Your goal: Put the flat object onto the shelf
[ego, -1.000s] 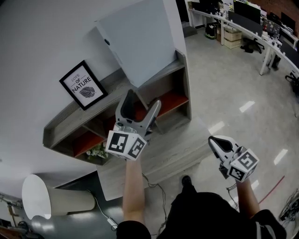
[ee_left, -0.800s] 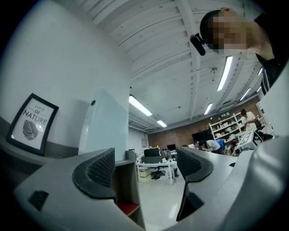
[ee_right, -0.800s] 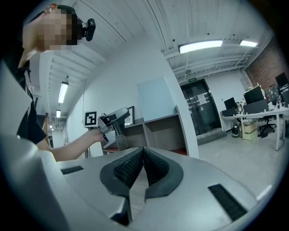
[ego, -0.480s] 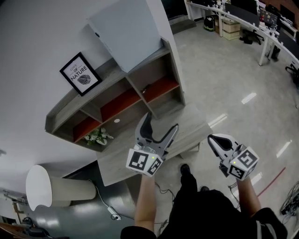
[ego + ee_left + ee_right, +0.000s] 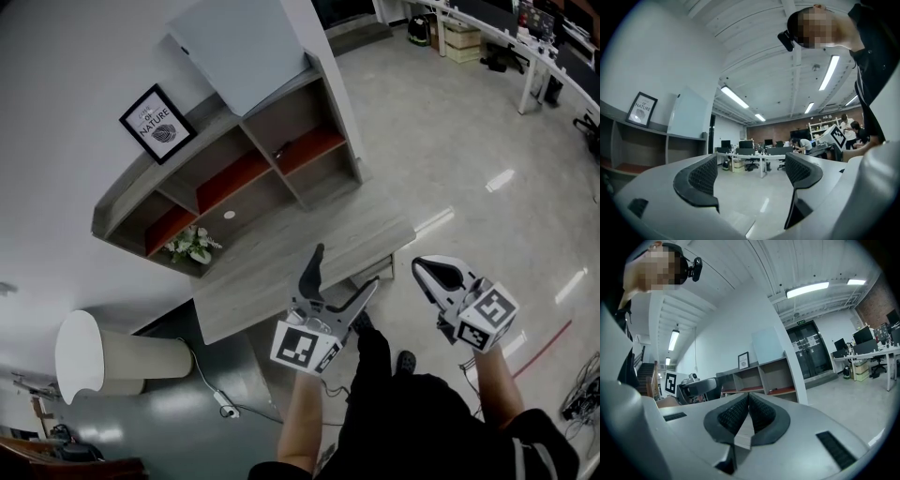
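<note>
1. While my left claw (image 5: 343, 272) is opening its jaws wide above the worktop (image 5: 272, 281), nothing is lying between the pads. My right claw (image 5: 420, 269) is hanging beside it over the floor, jaws pressed together on nothing.
2. Position: I am taking the pale flat panel (image 5: 239, 47) to be the task's thing. It is already sitting on top of the shelf (image 5: 339, 127), well apart from both claws and near a framed picture (image 5: 157, 124).
3. Handling, as I am judging it: the panel is looking thin, stiff and light for its spread. Its smooth face is probably offering the pads little purchase, and a sheet this broad is likely to be twisting in a one-point grip.
4. Where to take hold: I am favouring a side edge, low down, with the pads closing across the thickness and never on the open face. A second claw on the opposite edge would be steadying it.
5. Pointing: the panel is standing on its lower edge and leaning back against the wall, with its broad face looking out toward the room.
6. Long axis: it is appearing to run up the wall, since the sheet is reading somewhat taller than wide in both gripper views. The wide lenses are leaving this uncertain.
7. Risk, as a judgement: if nudged, the foot is liable to be sliding forward off the shelf top.
</note>
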